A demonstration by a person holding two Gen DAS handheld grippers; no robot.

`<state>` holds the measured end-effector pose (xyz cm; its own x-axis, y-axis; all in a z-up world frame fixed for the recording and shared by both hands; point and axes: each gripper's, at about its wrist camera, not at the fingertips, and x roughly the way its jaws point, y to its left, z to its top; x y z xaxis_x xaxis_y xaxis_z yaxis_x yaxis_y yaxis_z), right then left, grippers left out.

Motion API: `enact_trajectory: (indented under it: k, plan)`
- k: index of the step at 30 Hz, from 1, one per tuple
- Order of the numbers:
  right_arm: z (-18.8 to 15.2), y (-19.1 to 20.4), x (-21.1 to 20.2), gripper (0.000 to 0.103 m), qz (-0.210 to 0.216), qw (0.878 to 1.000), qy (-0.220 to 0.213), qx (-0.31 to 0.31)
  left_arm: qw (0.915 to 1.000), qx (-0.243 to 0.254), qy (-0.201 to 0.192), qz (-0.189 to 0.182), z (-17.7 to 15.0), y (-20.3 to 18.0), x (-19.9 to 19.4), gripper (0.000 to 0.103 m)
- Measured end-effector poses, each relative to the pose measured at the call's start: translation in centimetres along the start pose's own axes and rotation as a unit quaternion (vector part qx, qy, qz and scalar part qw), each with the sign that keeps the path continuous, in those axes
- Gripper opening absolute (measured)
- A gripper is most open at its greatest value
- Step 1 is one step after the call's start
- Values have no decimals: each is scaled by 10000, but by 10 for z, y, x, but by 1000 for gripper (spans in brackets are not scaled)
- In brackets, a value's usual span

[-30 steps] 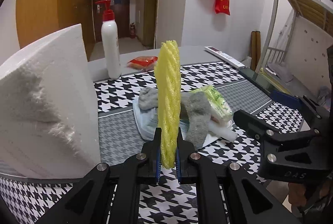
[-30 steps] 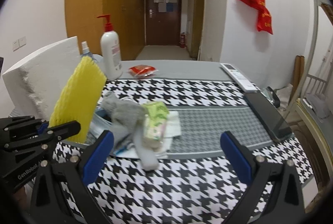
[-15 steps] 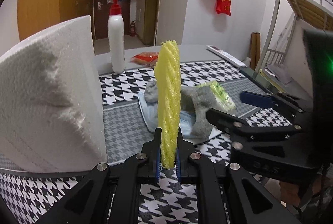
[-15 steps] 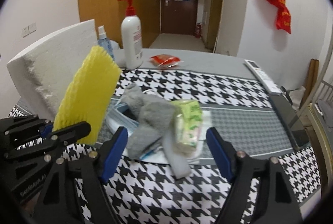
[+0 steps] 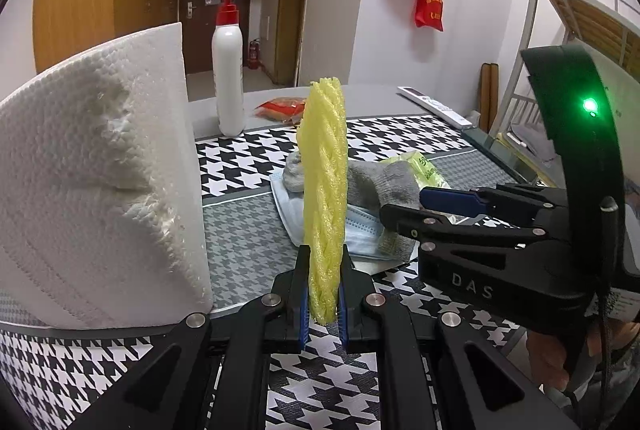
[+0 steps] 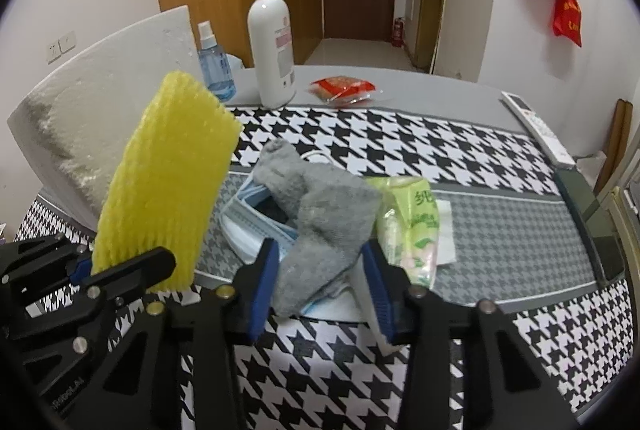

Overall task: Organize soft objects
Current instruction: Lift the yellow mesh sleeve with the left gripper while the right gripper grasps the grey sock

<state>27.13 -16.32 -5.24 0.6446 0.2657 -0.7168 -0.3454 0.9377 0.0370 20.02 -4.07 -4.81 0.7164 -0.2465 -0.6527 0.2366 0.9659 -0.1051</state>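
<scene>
My left gripper [image 5: 324, 306] pinches the yellow foam net [image 5: 325, 190] tight and holds it standing up, just beside the big white foam block [image 5: 96, 182]. My right gripper [image 6: 320, 278] is closing around the grey sock [image 6: 320, 214]. The sock sits between its blue pads [image 6: 262, 282], but they do not squeeze it yet. The sock lies on the blue face masks [image 6: 248, 226], next to the green tissue pack [image 6: 412, 226], on the checked tablecloth [image 6: 400, 134]
</scene>
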Motion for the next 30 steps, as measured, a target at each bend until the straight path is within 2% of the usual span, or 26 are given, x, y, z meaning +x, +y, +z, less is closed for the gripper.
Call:
enact_trajectory:
  k: [6, 9, 13, 16, 30]
  plan:
    - [-1, -4, 8, 41, -41, 9998, 165, 107, 10000, 33, -15, -56, 1, 1, 0, 11]
    - [-1, -3, 11, 34, -22, 9997, 214, 121, 10000, 11, -12, -75, 1, 2, 1, 11]
    - [-1, -4, 15, 19, -76, 9995, 271, 153, 10000, -19, -46, -54, 2, 4, 0, 11]
    - [0, -5, 12, 14, -79, 9996, 210, 190, 10000, -34, -56, -34, 1, 5, -2, 11]
    - [1, -2, -37, 12, -286, 9987, -387, 172, 9995, -23, -284, 100, -2, -4, -24, 11]
